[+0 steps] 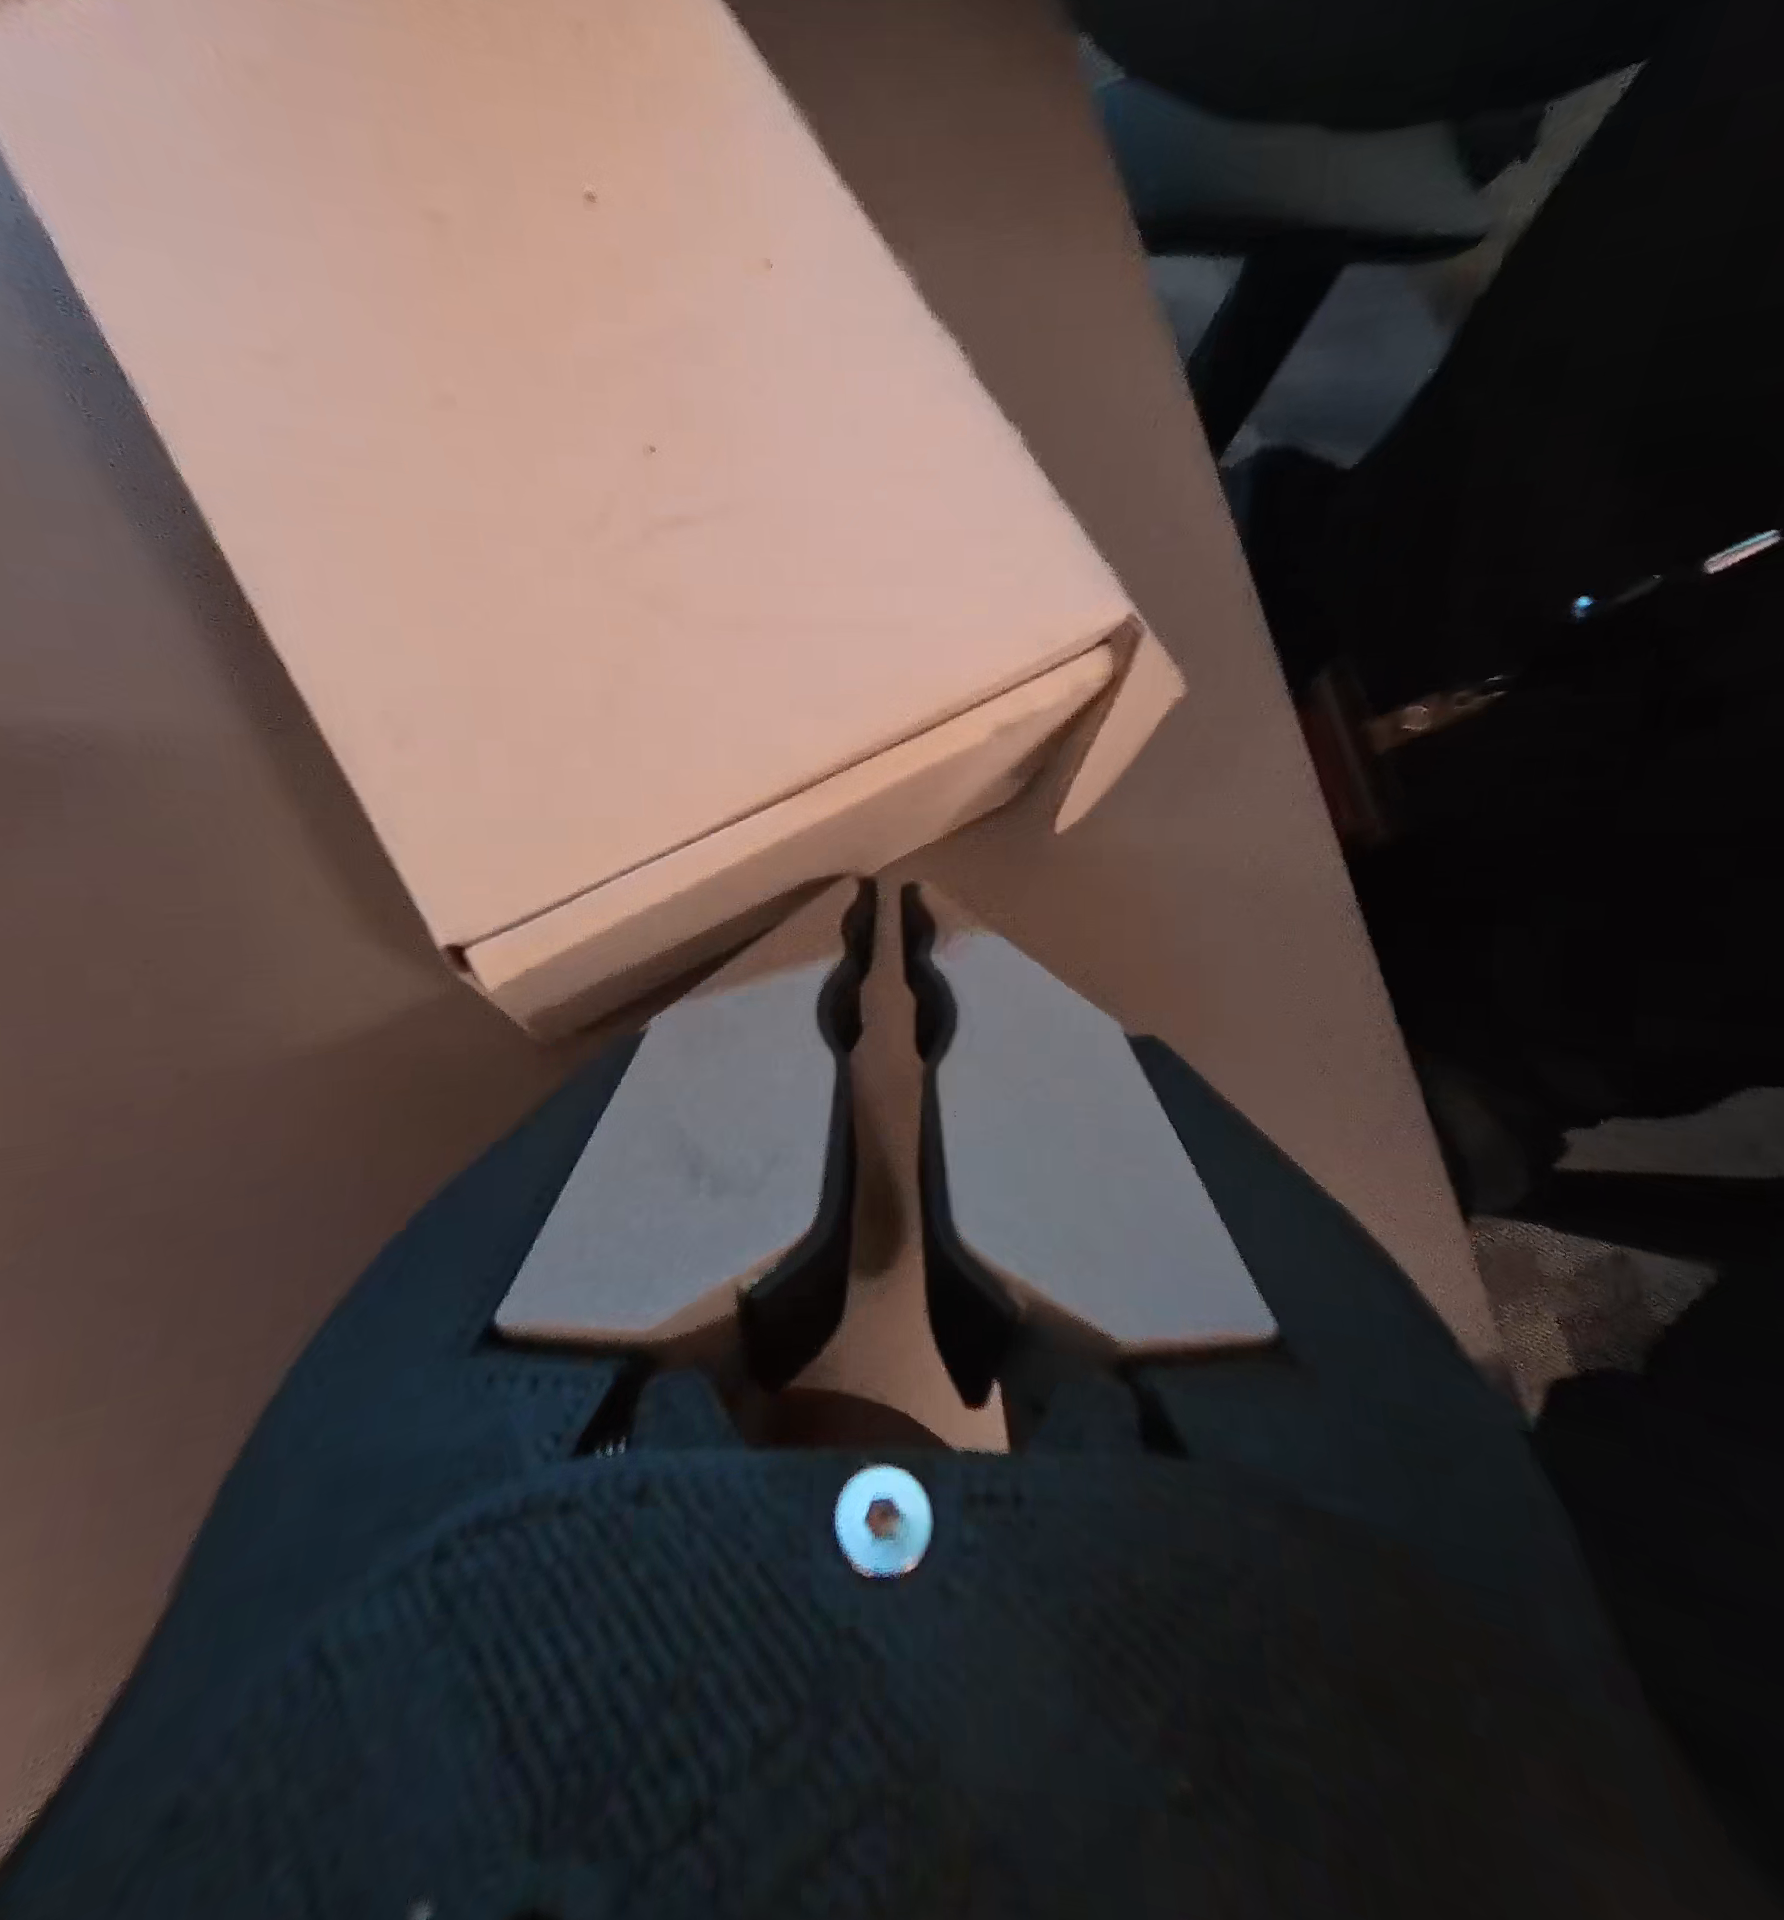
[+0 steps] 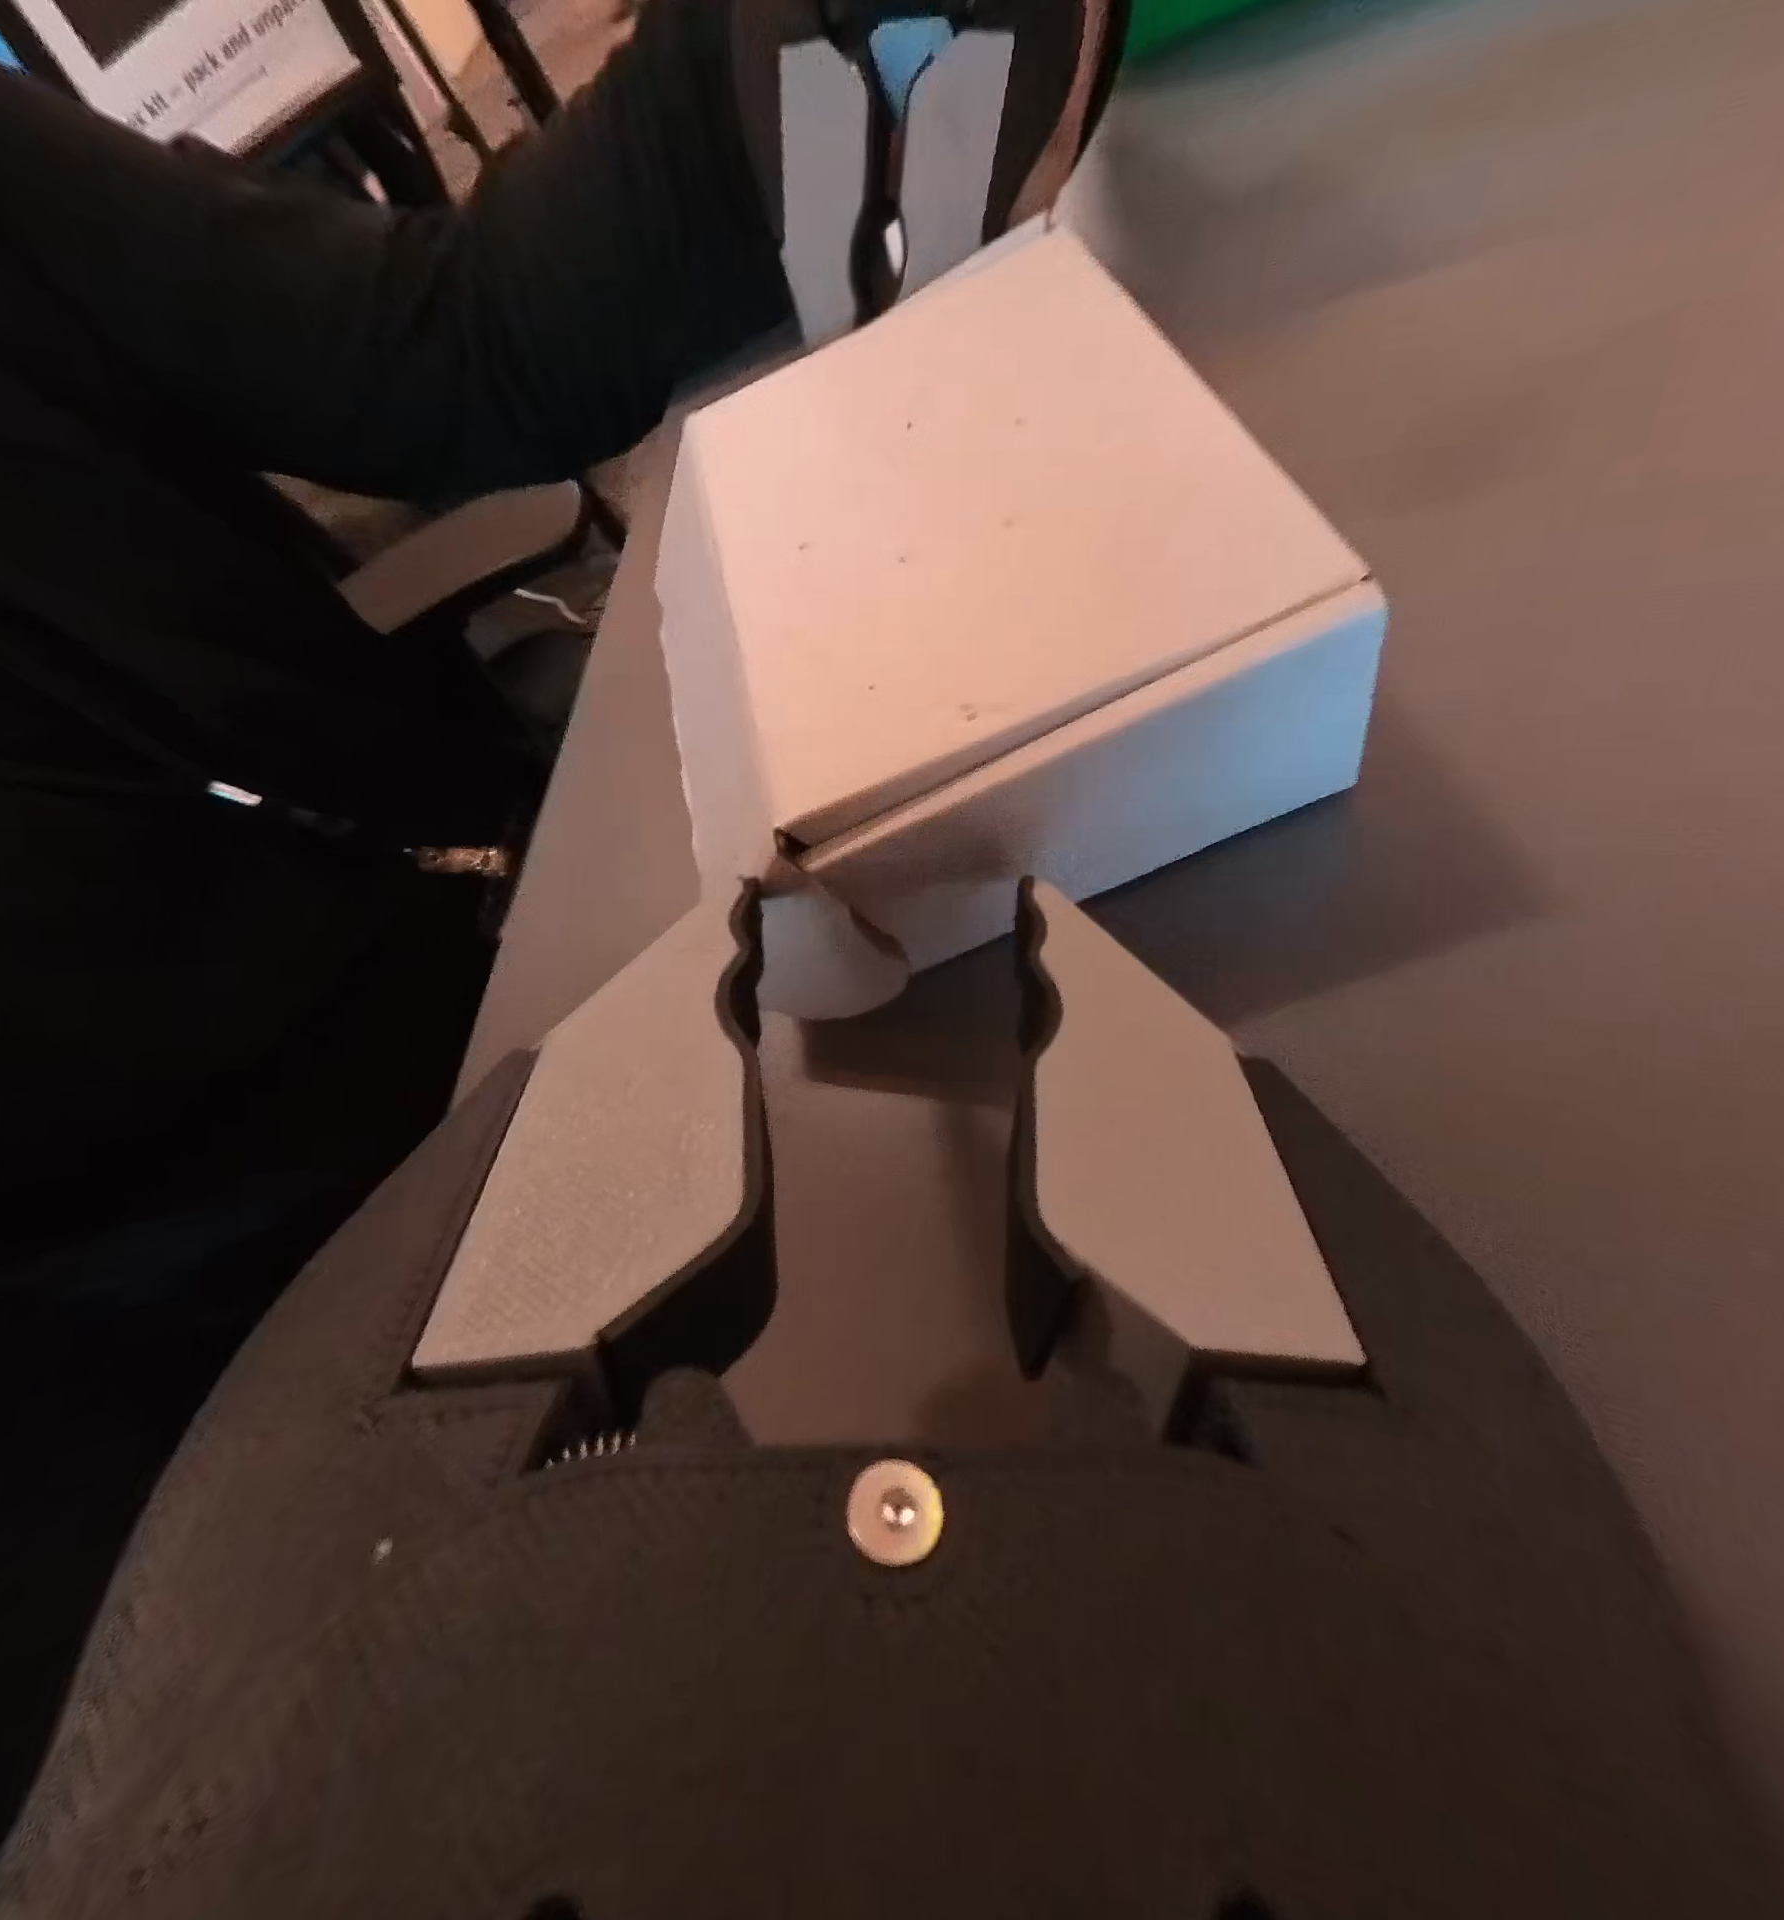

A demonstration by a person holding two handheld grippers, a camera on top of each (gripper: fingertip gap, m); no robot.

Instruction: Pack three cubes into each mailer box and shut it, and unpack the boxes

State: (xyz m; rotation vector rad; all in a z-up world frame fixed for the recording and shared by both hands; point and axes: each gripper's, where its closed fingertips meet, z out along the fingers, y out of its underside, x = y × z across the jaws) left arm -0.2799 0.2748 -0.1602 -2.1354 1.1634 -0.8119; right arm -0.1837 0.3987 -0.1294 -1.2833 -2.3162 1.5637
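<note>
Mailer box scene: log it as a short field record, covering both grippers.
box: white mailer box, lid down, on the grey table near its edge
left gripper: nearly closed, tips at the box's front edge; whether it pinches anything cannot be told
right gripper: open, tips at the box's near corner, around a rounded side flap sticking out
cubes: none visible
person: dark sleeve beyond the table edge

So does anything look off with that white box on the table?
Yes. A rounded flap sticks out untucked at the near corner of the box, between the open right claw's tips. The lid seam there gapes a little. The box sits at the table edge, not overhanging.
</note>
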